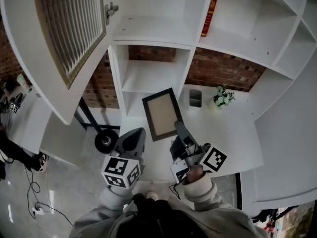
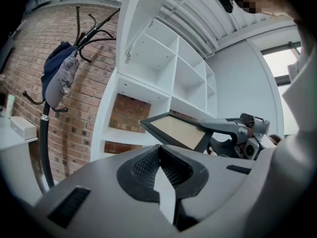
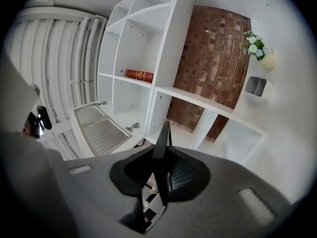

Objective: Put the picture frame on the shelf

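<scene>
The picture frame (image 1: 161,114), black-edged with a tan panel, hangs tilted in the air in front of the white shelf unit (image 1: 148,78). My right gripper (image 1: 177,126) is shut on its lower right edge. In the right gripper view the picture frame (image 3: 163,135) stands edge-on between the jaws of the right gripper (image 3: 162,155). My left gripper (image 1: 136,133) hovers just left of the frame, apart from it, shut and holding nothing. The left gripper view looks over the left gripper (image 2: 159,150) to the picture frame (image 2: 176,130), held flat by the other gripper.
A grey holder (image 1: 195,98) and a small flower pot (image 1: 222,97) stand on the white counter (image 1: 233,133). A red book (image 1: 210,9) lies on an upper shelf. A slatted cabinet door (image 1: 69,29) hangs open at the left. A coat stand (image 2: 59,78) is beside the unit.
</scene>
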Motion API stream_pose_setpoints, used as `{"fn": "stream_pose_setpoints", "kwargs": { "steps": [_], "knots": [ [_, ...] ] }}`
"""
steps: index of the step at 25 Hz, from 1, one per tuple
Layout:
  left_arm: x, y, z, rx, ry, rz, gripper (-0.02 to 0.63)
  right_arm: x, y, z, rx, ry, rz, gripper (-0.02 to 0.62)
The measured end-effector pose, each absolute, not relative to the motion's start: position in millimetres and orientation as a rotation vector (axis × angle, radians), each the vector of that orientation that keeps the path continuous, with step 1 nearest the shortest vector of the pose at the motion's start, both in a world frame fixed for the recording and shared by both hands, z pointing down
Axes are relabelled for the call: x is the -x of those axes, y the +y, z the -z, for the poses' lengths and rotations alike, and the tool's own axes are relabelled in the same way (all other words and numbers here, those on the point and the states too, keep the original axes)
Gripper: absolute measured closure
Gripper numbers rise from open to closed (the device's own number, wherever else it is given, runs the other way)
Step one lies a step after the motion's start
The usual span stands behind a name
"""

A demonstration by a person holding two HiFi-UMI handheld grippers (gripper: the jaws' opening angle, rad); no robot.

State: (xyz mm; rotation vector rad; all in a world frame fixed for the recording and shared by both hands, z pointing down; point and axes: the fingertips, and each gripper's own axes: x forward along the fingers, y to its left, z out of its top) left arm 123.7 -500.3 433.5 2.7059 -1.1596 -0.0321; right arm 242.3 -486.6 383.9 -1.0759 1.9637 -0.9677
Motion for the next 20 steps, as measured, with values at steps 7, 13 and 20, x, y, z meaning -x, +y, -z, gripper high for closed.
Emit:
{"fn": "stream_pose_setpoints", "kwargs": {
  "steps": [7, 13, 20],
  "knots": [
    [-120, -523, -391, -2.760, -1.181, 0.078, 0.601, -240, -509, -348, 0.992, 1.937, 0.938, 0.532],
    [-135, -532, -357, -2.810, -1.108, 0.117, 0.601, -245, -520, -319, 0.989, 1.904, 0.924, 0.532],
    [-151, -547, -310, -2.873, -1.035, 0.212, 0.601, -258, -543, -271, 0.933, 1.880, 0.857, 0.532]
  ]
}}
